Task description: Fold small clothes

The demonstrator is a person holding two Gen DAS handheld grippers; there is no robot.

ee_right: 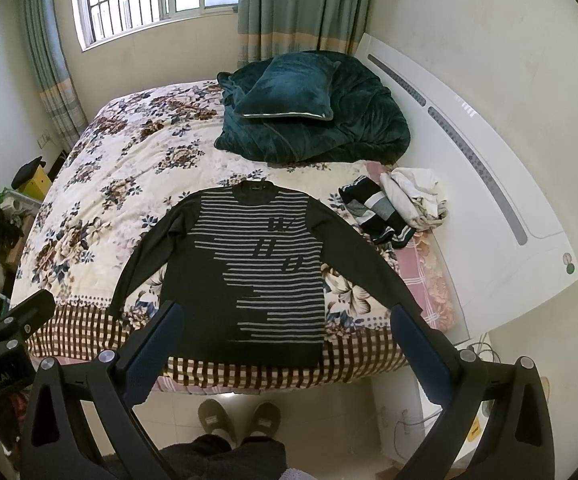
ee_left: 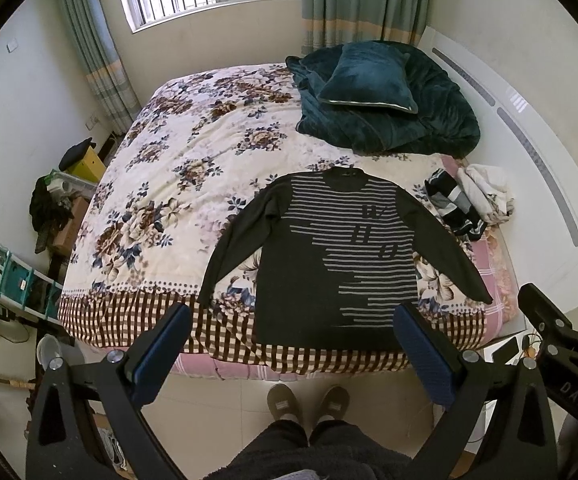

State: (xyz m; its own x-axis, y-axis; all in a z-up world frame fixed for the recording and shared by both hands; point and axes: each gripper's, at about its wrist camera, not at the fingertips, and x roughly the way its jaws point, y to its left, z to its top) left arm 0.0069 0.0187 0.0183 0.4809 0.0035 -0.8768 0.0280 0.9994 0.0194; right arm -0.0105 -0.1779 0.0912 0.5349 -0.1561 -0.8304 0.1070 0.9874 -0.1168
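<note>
The dark long-sleeved knit sweater with grey stripes [ee_left: 335, 256] lies flat, sleeves spread, on the floral-quilted bed [ee_left: 161, 184]; judged light, limp and non-slippery, best pinched at cuff or hem; left gripper [ee_left: 293, 344] and right gripper [ee_right: 285, 344] both spread, empty; no containers involved.
</note>
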